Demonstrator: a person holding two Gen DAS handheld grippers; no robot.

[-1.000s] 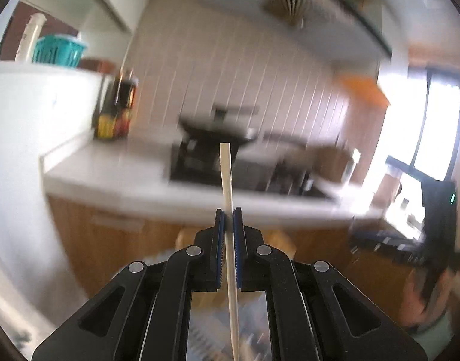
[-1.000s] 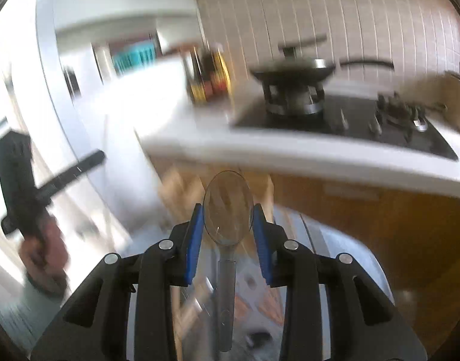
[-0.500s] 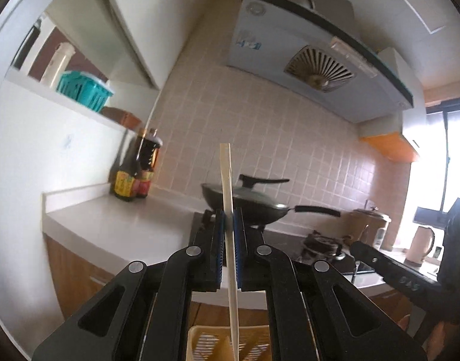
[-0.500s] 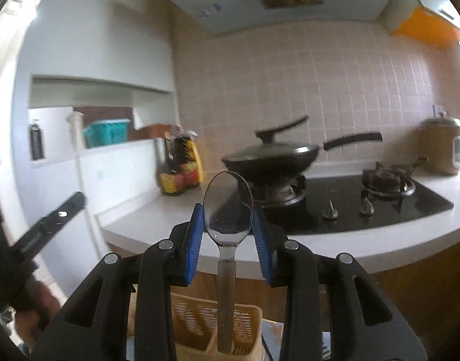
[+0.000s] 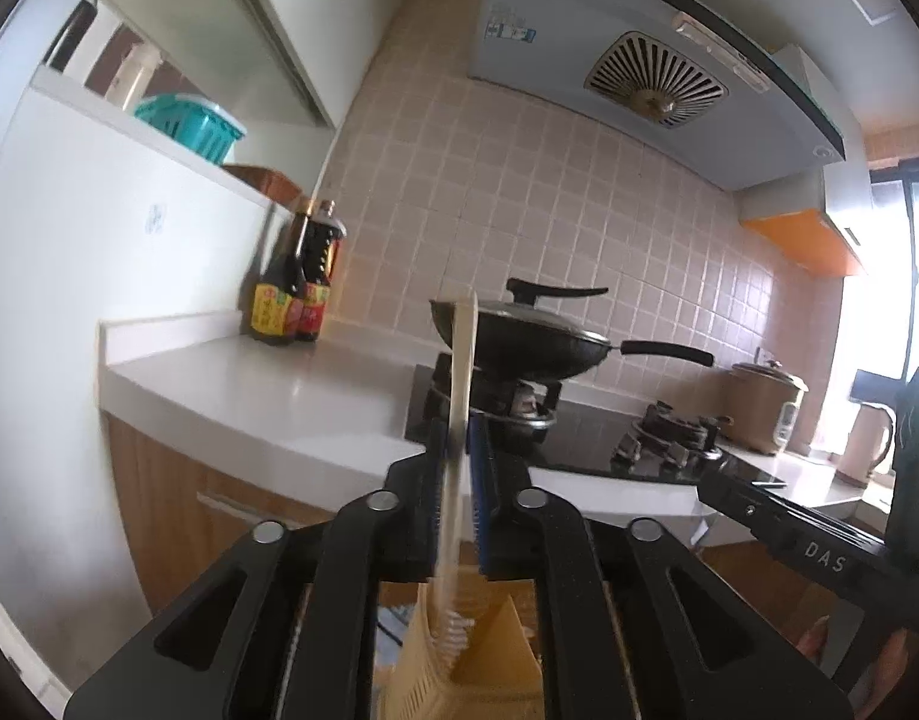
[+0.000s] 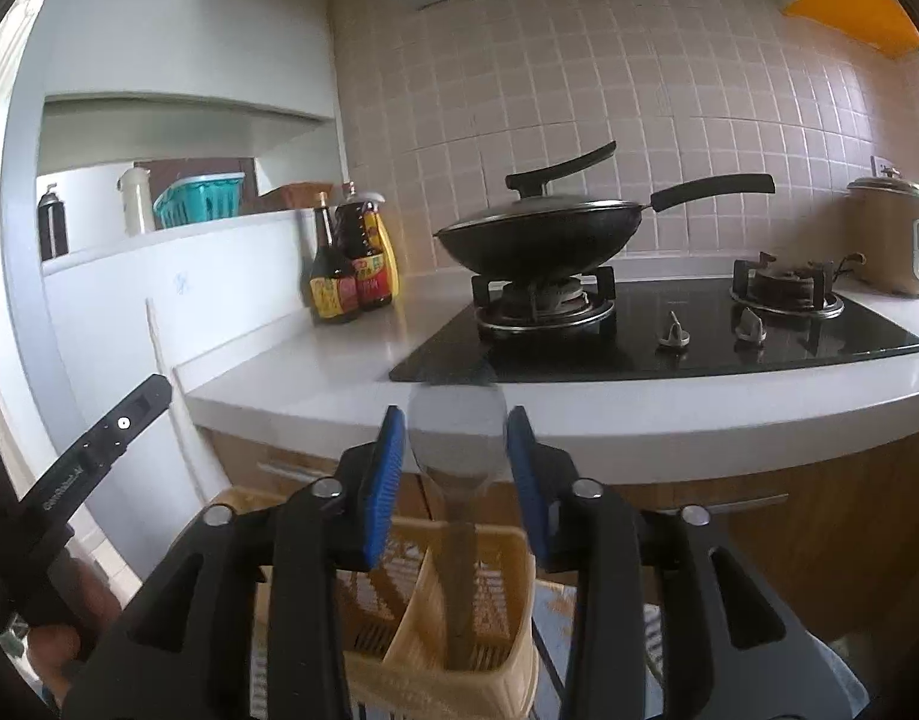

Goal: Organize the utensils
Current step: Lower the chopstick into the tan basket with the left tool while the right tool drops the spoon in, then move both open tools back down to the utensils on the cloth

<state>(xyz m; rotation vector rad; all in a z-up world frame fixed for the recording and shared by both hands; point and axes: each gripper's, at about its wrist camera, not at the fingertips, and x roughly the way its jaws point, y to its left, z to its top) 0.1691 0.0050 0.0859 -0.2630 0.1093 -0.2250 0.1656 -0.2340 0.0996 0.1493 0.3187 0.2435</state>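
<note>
While both grippers hang over utensil basket (image 6: pixel 459 618), worktop (image 6: pixel 339 372) with hob (image 6: pixel 669 330) fills background. Covered wok (image 6: pixel 543 240) sits on left burner; sauce bottles (image 6: pixel 351 276) stand near wall. Basket: yellow, slotted, divided into compartments. Right gripper (image 6: pixel 457 456): jaws opening, pads apart from spoon (image 6: pixel 457 450), spoon blurred, handle inside right compartment. Left gripper (image 5: pixel 457 468): jaws opening, chopstick (image 5: pixel 462 396) blurred between pads, gap on right side, lower end over basket.

the chopstick (image 5: pixel 459 420) and the spoon (image 6: pixel 456 468) are motion-blurred; their lower ends hide inside the yellow basket (image 6: pixel 513 600), whose base the picture's edge cuts off.
</note>
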